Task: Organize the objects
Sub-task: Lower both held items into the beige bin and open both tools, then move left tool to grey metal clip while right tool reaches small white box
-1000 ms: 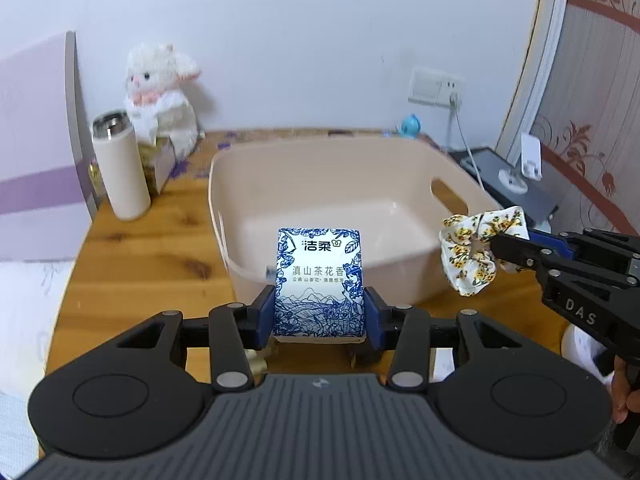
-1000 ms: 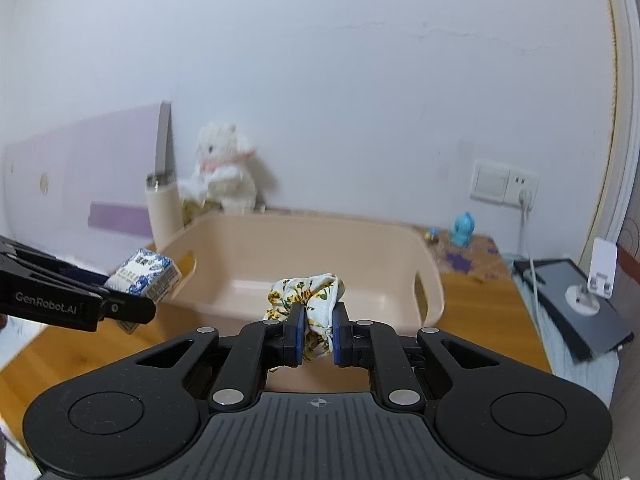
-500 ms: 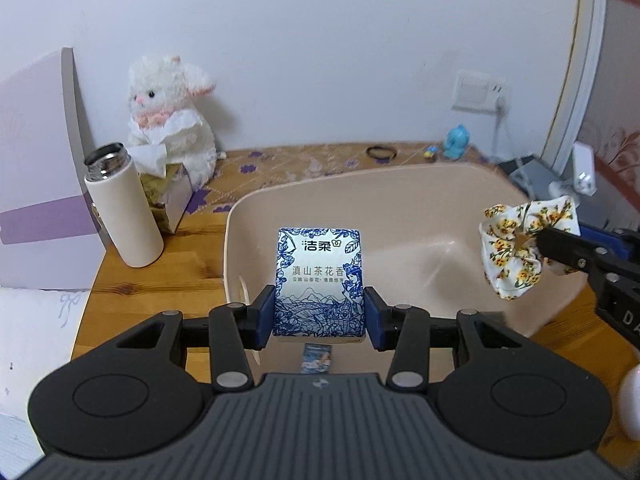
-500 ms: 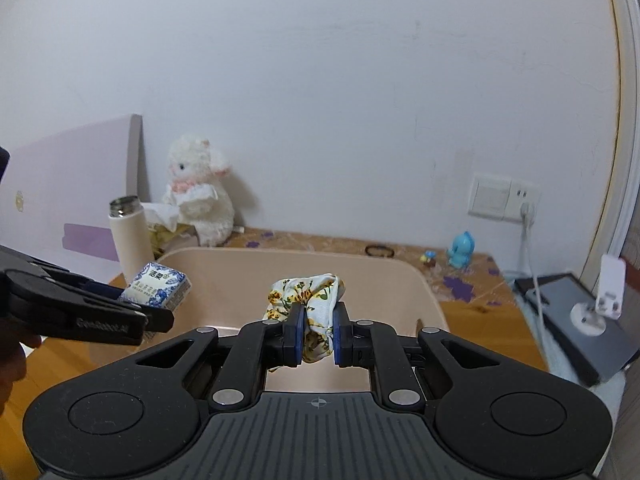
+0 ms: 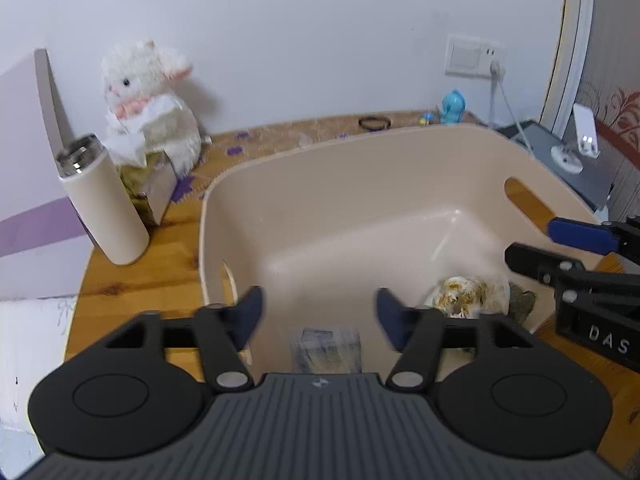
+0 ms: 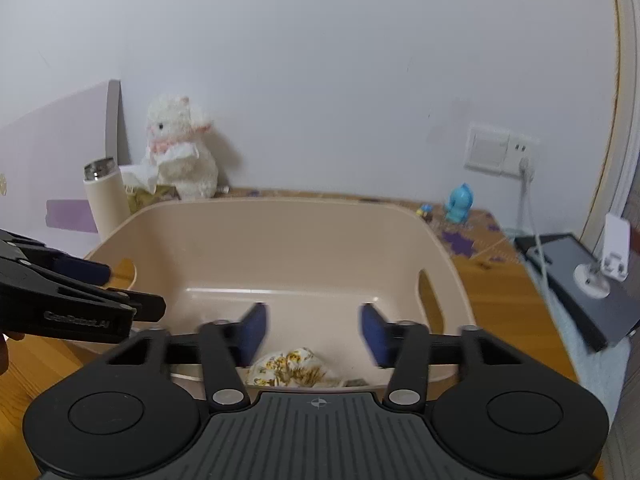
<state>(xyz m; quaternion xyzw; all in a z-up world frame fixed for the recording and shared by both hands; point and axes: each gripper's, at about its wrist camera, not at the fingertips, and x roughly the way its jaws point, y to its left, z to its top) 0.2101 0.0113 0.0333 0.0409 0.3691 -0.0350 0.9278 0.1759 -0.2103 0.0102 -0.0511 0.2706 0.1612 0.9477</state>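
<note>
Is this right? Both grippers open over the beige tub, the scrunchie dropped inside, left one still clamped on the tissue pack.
Not quite. The left gripper is open too, as the left wrist view shows: its jaws stand wide apart, and the tissue pack appears blurred below them inside the tub. The rest holds: the right gripper is open and the scrunchie is in the tub.

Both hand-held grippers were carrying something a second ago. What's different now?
Both let go. The left hand-held gripper opened and its tissue pack now sits blurred low in the beige bin. The right hand-held gripper opened too, dropping the floral scrunchie into the bin. Thermos, plush lamb and blue figurine are unchanged.
</note>
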